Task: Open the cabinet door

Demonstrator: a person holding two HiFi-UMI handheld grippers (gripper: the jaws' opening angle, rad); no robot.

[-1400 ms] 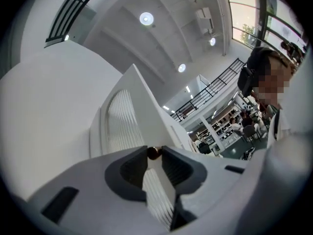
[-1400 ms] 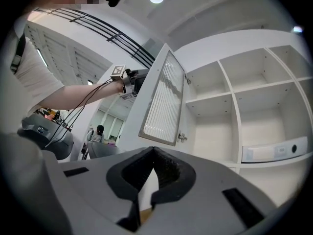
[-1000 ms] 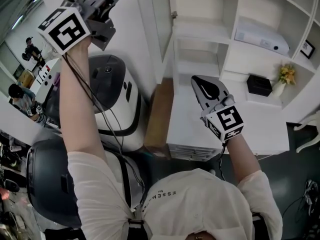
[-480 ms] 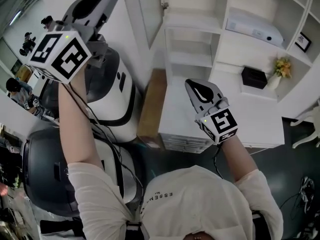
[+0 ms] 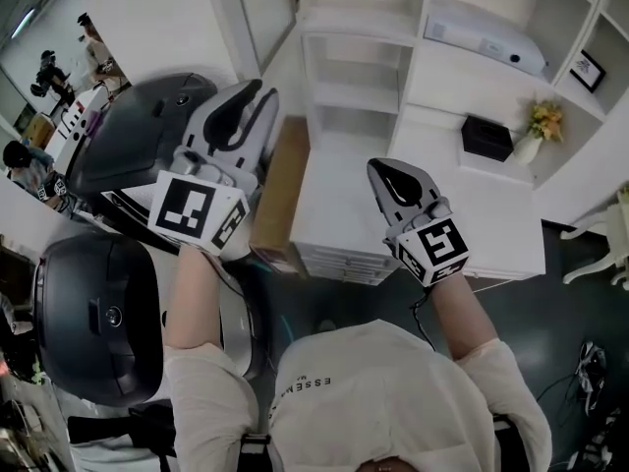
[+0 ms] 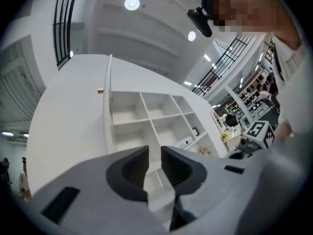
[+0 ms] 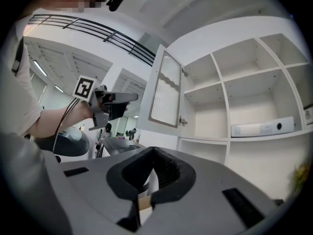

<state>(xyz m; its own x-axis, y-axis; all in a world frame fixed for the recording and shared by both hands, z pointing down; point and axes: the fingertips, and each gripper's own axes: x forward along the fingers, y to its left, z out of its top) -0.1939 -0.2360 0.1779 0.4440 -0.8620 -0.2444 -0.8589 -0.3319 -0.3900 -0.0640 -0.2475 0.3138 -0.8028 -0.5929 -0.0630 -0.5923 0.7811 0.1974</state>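
Starting at your left, a dark rounded machine point(image 5: 93, 313) sits low beside you, with a grey machine point(image 5: 138, 136) behind it. Your left tongs point(image 5: 261, 94) hang just right of that grey machine, pointed toward the cabinet. Their jaws are a narrow gap apart with nothing between them. The cabinet door point(image 5: 267, 13) stands swung wide open at the left edge of the shelves point(image 5: 359, 96), apart from both tongs. A brown cardboard box point(image 5: 280, 190) stands against the side of the white worktop point(image 5: 491, 239). Your right tongs point(image 5: 381, 171) hover above that worktop, jaws together and holding nothing. Further right on the shelves sit a white box point(image 5: 482, 37), a black box point(image 5: 484, 138), a vase of yellow flowers point(image 5: 539, 131) and a small picture frame point(image 5: 587, 67).
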